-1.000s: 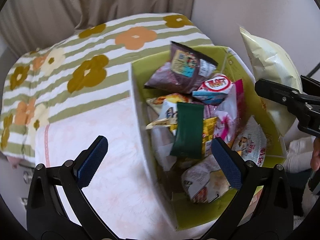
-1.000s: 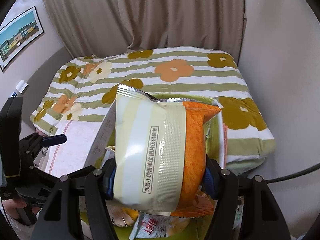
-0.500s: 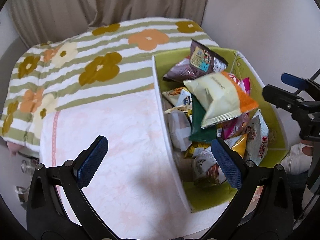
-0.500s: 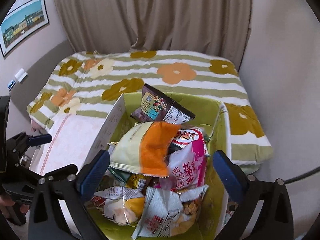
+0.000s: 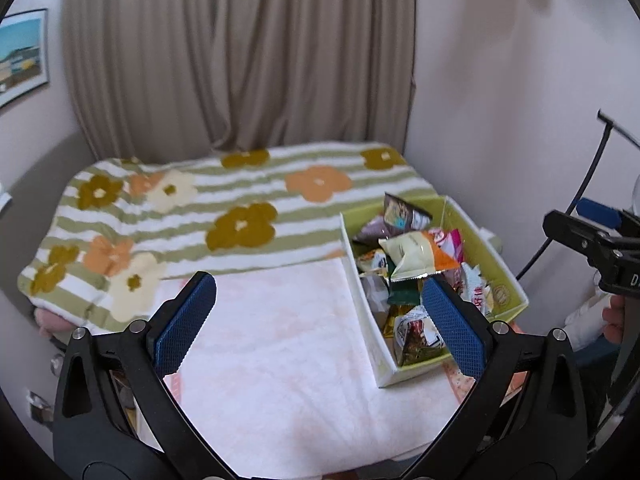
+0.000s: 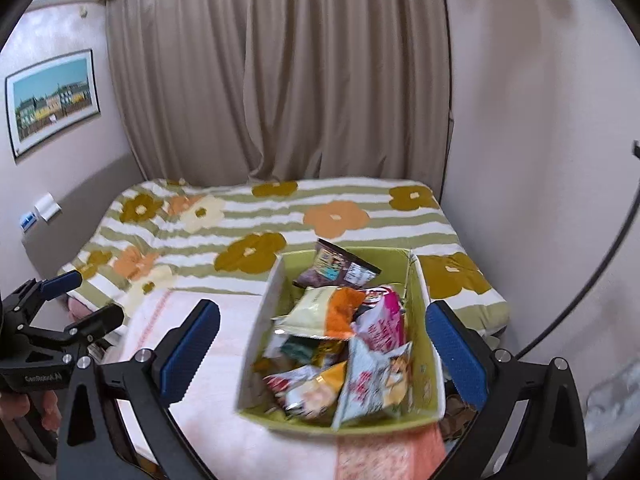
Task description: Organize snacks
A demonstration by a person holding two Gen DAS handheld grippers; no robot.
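Note:
A green box (image 5: pixel 502 276) (image 6: pixel 422 332) full of snack packets stands on a pink-white cloth (image 5: pixel 280 340) (image 6: pixel 224 364) on the bed. A cream-and-orange bag (image 5: pixel 416 254) (image 6: pixel 324 312) lies on top of the pile, with a dark brown packet (image 5: pixel 396 216) (image 6: pixel 336 270) behind it and a pink one (image 6: pixel 382 320) beside it. My left gripper (image 5: pixel 320 322) hangs open above the cloth, left of the box, nothing between its fingers. My right gripper (image 6: pixel 320 350) is open and empty, raised back from the box; it also shows at the right edge of the left wrist view (image 5: pixel 592 232).
A striped blanket with flowers (image 5: pixel 224 208) (image 6: pixel 280 224) covers the bed behind the cloth. Beige curtains (image 5: pixel 240 60) hang at the back, walls close in on both sides, and a framed picture (image 6: pixel 52 100) hangs on the left. A hand (image 6: pixel 24 408) holds the left gripper.
The right gripper let go of the cream-and-orange bag, which now lies in the box. Both grippers have risen and pulled back from the box, so more of the room shows.

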